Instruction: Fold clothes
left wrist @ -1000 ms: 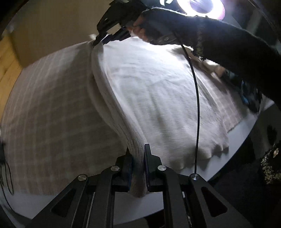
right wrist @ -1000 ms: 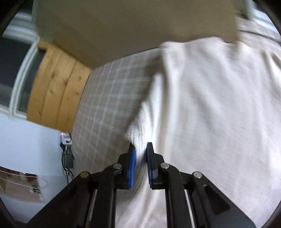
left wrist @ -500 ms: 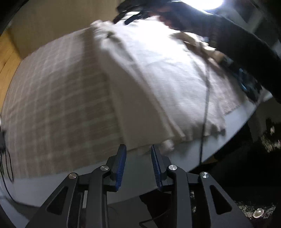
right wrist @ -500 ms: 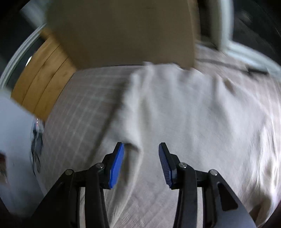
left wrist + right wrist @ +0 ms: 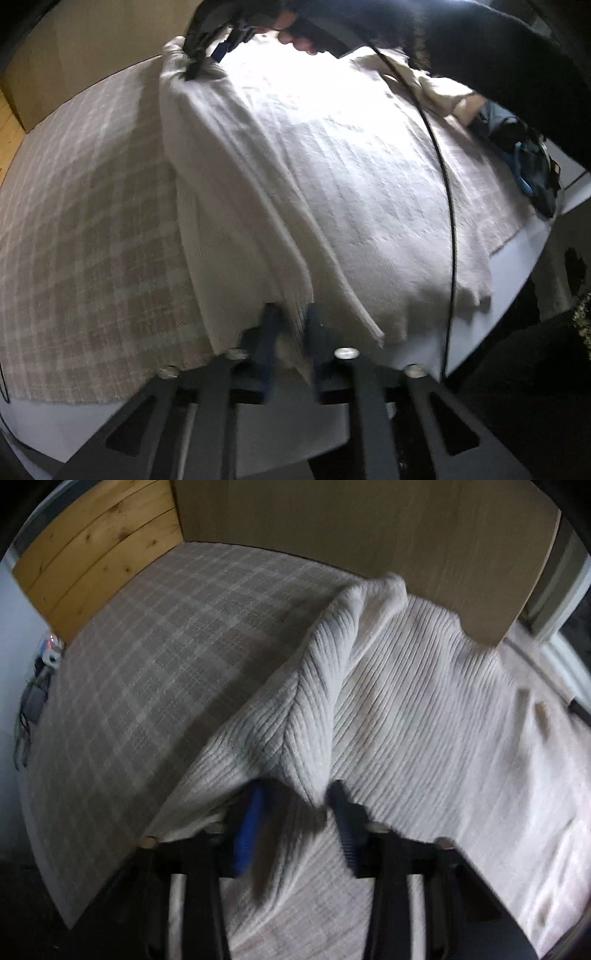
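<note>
Fingers of the left gripper [image 5: 290,325] have just closed and now pinch the near hem of the cream knit sweater [image 5: 332,177]; those of the right gripper [image 5: 295,805] have likewise just closed on a raised ridge of its far edge. Sweater lies on the plaid cloth [image 5: 85,221] covering the surface, its long side edge lifted into a fold between the two grips. Judged soft, limp, light, ribbed enough not to slip; sags wherever unsupported. Best held at hem and shoulder corners, edge kept taut.
</note>
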The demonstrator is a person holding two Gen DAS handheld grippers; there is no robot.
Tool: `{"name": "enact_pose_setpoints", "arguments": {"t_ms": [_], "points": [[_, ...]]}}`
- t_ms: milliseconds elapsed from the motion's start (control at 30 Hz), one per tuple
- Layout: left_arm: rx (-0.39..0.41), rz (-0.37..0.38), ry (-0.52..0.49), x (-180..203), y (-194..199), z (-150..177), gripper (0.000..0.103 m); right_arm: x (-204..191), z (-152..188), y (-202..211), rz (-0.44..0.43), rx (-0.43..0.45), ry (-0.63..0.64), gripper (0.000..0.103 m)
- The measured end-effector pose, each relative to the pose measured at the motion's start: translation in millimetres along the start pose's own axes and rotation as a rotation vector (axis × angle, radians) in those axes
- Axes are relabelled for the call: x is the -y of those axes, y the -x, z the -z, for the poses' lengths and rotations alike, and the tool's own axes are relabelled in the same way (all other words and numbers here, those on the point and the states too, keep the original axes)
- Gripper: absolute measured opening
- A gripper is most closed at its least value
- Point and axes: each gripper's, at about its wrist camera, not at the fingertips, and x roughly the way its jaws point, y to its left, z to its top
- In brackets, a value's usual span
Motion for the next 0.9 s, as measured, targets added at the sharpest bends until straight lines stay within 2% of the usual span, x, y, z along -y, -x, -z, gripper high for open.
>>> {"name": "enact_pose_setpoints", "arguments": {"t_ms": [133, 200, 300, 333, 367, 433, 467, 500, 533, 567, 667, 700, 767, 833, 900], "points": [[0.025, -0.028, -0.008, 1, 19, -1, 0.006, 25, 4, 21, -0.089, 0.063, -0.085, 0.008], [0.043, -0.050, -0.052, 10, 27, -1, 0.006, 45, 12, 32, -0.124, 0.090, -0.150, 0.008], [0.012, -0.048, -0.106, 21, 15, 1, 0.007, 69, 22, 22, -0.178, 0.042, -0.218, 0.008], [-0.013, -0.053, -0.118, 23, 6, 2, 0.008, 71, 23, 16, -0.181, 0.013, -0.213, 0.009], [-0.036, -0.059, -0.130, 24, -2, 3, 0.008, 68, 24, 12, -0.144, -0.013, -0.199, 0.011], [-0.030, -0.060, -0.143, 25, 0, 6, 0.011, 64, 22, 8, -0.075, -0.040, -0.165, 0.016], [-0.025, -0.051, -0.132, 22, 8, 8, 0.015, 63, 20, 11, -0.062, -0.038, -0.155, 0.025], [-0.021, -0.041, -0.121, 19, 15, 9, 0.025, 63, 19, 14, -0.042, -0.034, -0.145, 0.036], [-0.016, -0.032, -0.109, 16, 22, 11, 0.032, 63, 19, 20, -0.007, -0.028, -0.132, 0.040], [-0.007, -0.033, -0.085, 9, 29, 15, 0.034, 63, 18, 27, 0.009, -0.016, -0.123, 0.044], [0.004, -0.038, 0.035, -20, 39, 23, 0.035, 60, 16, 42, -0.035, 0.027, -0.139, 0.048], [-0.008, -0.046, 0.098, -34, 34, 23, 0.035, 60, 12, 42, -0.065, 0.042, -0.154, 0.053], [-0.029, -0.051, 0.193, -55, 26, 21, 0.035, 59, 5, 36, -0.094, 0.062, -0.176, 0.054], [-0.010, -0.059, 0.199, -56, 22, 16, 0.034, 50, -2, 23, -0.125, 0.067, -0.165, 0.054], [0.016, -0.052, 0.170, -49, 23, 6, 0.034, 41, -3, 7, -0.095, 0.033, -0.130, 0.054]]}}
